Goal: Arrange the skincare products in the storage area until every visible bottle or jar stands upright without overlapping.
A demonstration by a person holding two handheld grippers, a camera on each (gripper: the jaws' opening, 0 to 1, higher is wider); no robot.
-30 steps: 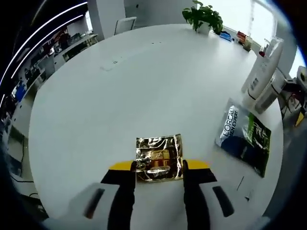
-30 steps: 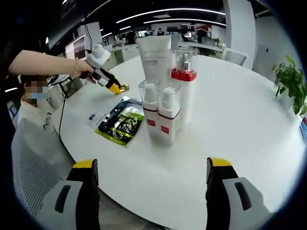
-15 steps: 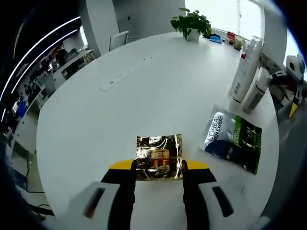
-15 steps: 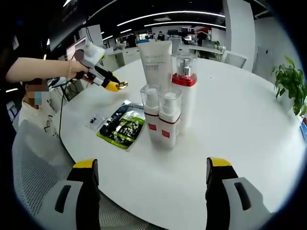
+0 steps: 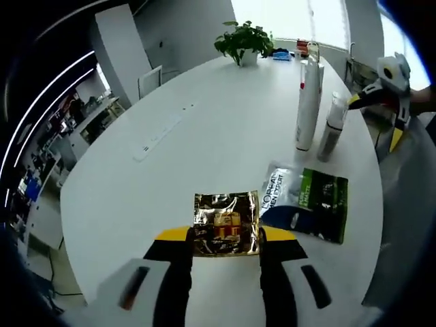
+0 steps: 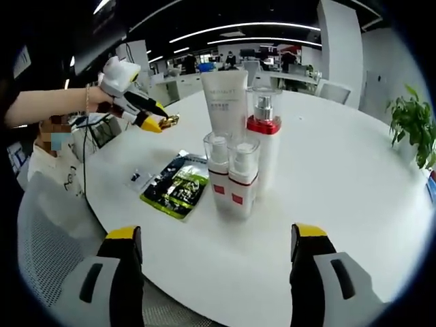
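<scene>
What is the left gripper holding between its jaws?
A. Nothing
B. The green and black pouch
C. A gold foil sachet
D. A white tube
C: in the left gripper view the left gripper is shut on the gold foil sachet, held above the table, while the green and black pouch lies flat on the table.

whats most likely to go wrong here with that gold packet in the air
The left hand-held gripper pinches the gold sachet by one edge only, above the table, so it could slip out. Carried toward the upright bottles, it might knock the tall tube, or land overlapping the green sachet.
</scene>
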